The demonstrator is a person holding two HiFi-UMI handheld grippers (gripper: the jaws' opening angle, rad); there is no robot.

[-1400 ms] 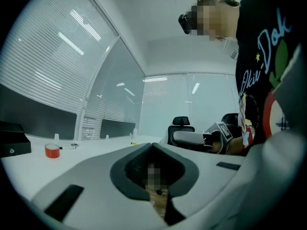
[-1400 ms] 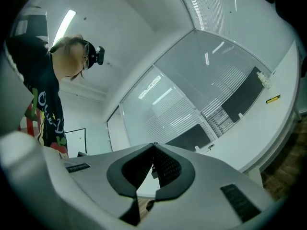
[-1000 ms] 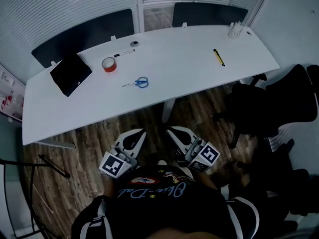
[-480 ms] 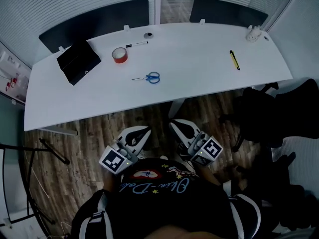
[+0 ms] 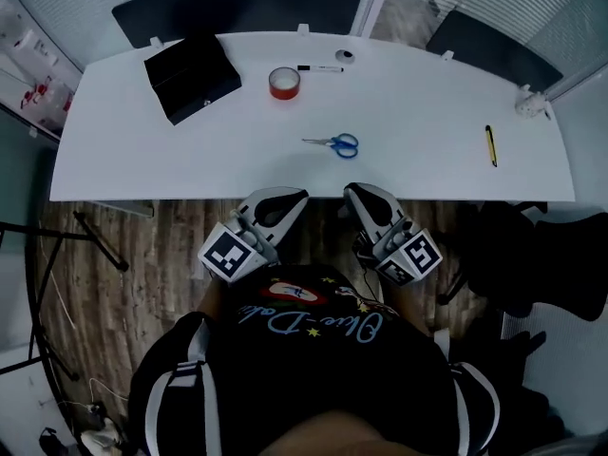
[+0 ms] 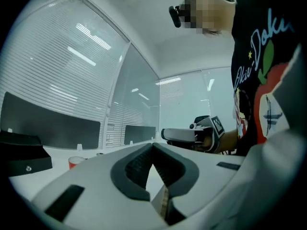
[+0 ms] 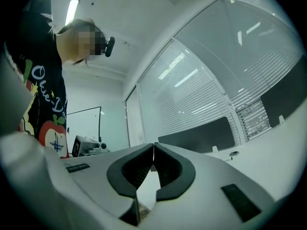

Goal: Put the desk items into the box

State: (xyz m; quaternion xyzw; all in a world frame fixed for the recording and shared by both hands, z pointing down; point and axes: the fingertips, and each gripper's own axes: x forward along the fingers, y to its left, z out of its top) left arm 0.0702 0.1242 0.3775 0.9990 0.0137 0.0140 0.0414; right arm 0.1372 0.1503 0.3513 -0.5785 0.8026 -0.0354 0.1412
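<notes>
On the white desk (image 5: 427, 112) lie a black box (image 5: 190, 76) at the far left, a red tape roll (image 5: 284, 83), a black marker (image 5: 320, 68), blue-handled scissors (image 5: 334, 143) and a yellow utility knife (image 5: 490, 145) at the right. My left gripper (image 5: 288, 198) and right gripper (image 5: 359, 196) hang side by side at the desk's front edge, below the scissors. Both are shut with nothing between the jaws. In the left gripper view my left gripper (image 6: 152, 146) has its tips touching, with the box (image 6: 19, 153) and tape (image 6: 75, 162) beyond. My right gripper (image 7: 153, 146) looks the same in its own view.
A small round object (image 5: 346, 56) lies beside the marker and a white object (image 5: 530, 103) sits at the desk's far right corner. Black office chairs (image 5: 541, 264) stand at the right. Dark partition panels (image 5: 237, 12) line the desk's far edge. The floor is wood.
The person has stepped closer to the desk and leftward. Both grippers have moved forward from over the floor to the desk's front edge. Their jaws stay shut.
</notes>
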